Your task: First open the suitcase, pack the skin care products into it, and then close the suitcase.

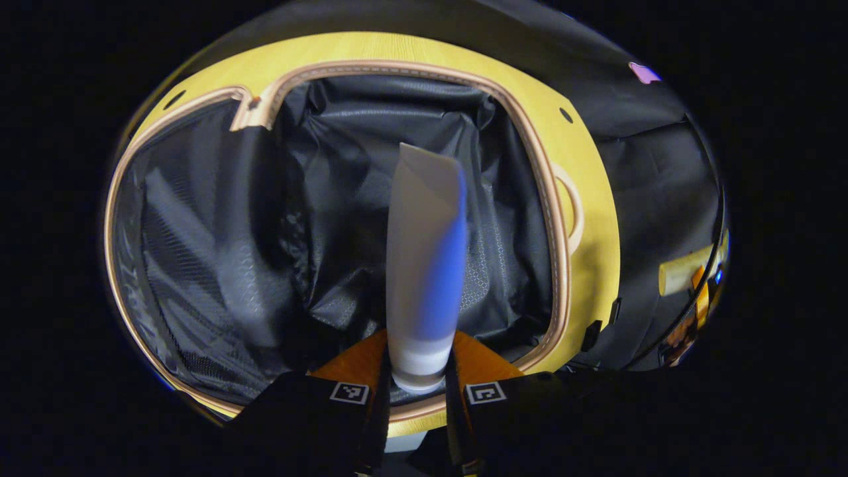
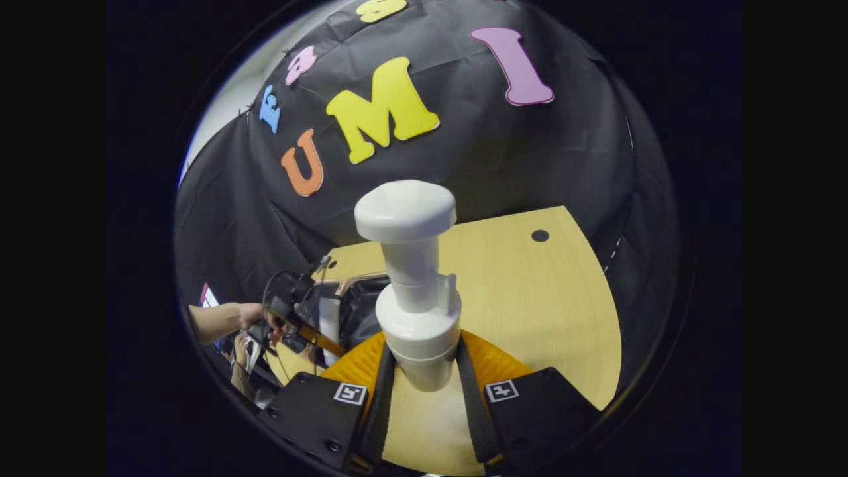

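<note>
Left gripper view: my left gripper [image 1: 417, 391] was clamped on a white squeeze tube with a blue stripe [image 1: 424, 265], both fingers [image 1: 381, 397] pressing its capped end — the tube stuck out forward over the open suitcase [image 1: 218, 265], a black fabric-lined case with a tan zipper rim. The tube hung above the right-hand compartment; the mesh-covered half lay to the left. The case sat on a pale wooden table [image 1: 596, 218].

Right gripper view: at left, a hand [image 2: 255, 318] held the other gripper above the suitcase. My right gripper [image 2: 424, 387] was closed on a white pump bottle [image 2: 414, 285], upright between the fingers — held over bare tabletop, well apart from the case.
</note>
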A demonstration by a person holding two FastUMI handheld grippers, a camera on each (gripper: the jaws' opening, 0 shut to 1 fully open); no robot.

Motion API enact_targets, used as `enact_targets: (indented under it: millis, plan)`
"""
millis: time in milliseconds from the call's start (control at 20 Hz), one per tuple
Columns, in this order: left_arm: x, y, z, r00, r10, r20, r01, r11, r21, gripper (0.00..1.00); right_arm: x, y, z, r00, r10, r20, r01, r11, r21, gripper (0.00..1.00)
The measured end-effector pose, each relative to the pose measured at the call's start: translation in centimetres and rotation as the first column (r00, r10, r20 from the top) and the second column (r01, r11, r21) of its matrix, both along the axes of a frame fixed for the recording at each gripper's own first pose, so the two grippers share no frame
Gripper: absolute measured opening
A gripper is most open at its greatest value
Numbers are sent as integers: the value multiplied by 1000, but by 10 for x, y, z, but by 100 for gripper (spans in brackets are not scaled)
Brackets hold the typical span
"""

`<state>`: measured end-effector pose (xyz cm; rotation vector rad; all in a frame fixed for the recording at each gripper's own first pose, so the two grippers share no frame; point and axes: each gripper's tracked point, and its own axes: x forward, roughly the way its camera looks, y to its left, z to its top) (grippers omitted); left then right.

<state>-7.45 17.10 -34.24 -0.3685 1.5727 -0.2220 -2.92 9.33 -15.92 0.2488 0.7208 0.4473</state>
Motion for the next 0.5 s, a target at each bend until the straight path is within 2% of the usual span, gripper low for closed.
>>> enact_targets:
  millis: [150,200,250,500]
  plan:
    - [-2,3,-17,997,17,-78,-17,1000,-4,46,-12,4,7,1000,-3,-9,3,1000,-7,48]
    - [-4,3,-20,995,17,-95,-18,1000,-7,39,-15,6,8,1000,-1,-11,1,1000,-9,48]
    - [-6,1,-22,994,21,-111,-23,1000,-12,39,-17,10,9,1000,2,-16,-2,1000,-10,48]
    - [-4,-6,-15,998,20,-66,-22,999,-39,51,-19,40,4,996,63,-62,-65,998,-27,48]
